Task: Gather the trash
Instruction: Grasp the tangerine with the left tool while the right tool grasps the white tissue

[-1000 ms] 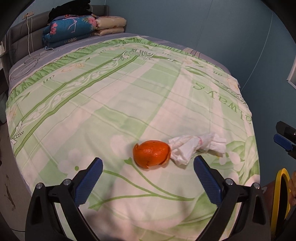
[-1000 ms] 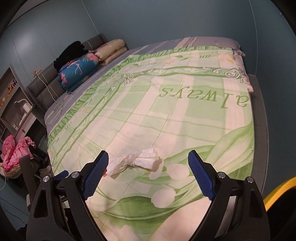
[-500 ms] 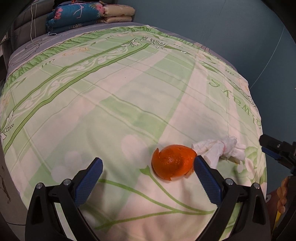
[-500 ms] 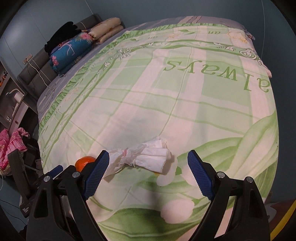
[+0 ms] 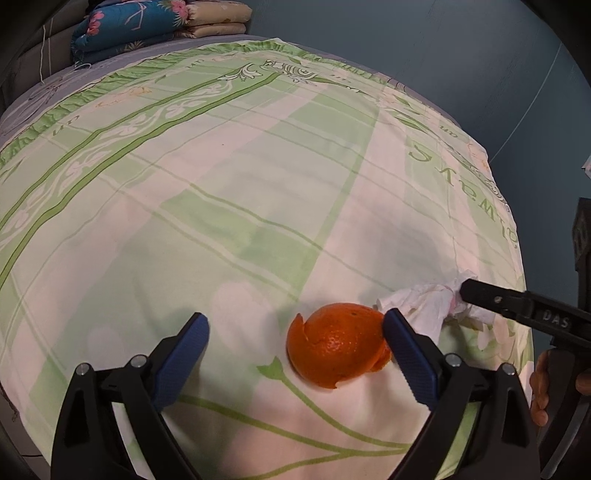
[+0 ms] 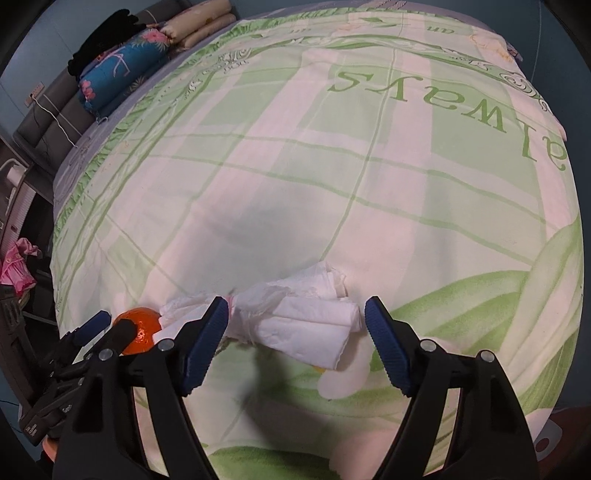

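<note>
Right wrist view: green bedspread (image 6: 295, 166); crumpled tissue (image 6: 303, 317) between closing right gripper (image 6: 295, 339) jaws, ungripped. Left gripper (image 5: 295, 354), jaws wide, just narrowing, orange peel (image 5: 336, 347) against its right pad, unclamped.

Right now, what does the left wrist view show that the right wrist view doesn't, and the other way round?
Only the left view: the whole orange peel between the left tongs, plus a hand. Only the right view: the black clothes, pink cloth, and the full tissue between the right tongs. Both: bedspread, folded blankets.
</note>
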Tool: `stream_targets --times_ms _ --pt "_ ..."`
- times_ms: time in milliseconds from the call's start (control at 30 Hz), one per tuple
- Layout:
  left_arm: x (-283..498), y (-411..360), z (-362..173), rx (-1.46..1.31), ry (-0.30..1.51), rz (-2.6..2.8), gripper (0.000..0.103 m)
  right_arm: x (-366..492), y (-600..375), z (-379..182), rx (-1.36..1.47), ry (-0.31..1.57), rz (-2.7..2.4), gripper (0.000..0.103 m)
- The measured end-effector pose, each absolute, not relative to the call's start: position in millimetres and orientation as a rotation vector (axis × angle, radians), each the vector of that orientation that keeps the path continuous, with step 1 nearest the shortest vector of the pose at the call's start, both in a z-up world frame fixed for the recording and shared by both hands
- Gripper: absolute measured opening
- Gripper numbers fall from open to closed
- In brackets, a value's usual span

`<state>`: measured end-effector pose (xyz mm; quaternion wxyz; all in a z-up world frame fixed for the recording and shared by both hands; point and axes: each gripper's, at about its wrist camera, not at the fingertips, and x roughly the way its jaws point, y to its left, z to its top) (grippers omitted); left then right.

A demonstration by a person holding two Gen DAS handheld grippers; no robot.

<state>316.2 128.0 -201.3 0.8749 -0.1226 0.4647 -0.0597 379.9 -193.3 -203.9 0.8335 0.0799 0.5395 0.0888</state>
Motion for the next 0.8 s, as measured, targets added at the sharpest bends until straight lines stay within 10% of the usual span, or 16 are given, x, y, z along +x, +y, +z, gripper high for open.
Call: stream_targets --times_ms 267,800 --pt "313.2 119.8 -196.8 -0.258 0.951 -0.223 0.046 385.9 -189.0 -216.8 0.147 1.173 0.169 0.071" --pt "302.1 128.1 -189.8 -0.292 0.940 -0.222 0.039 374.4 -168.1 -205.4 0.029 1.103 0.166 0.012"
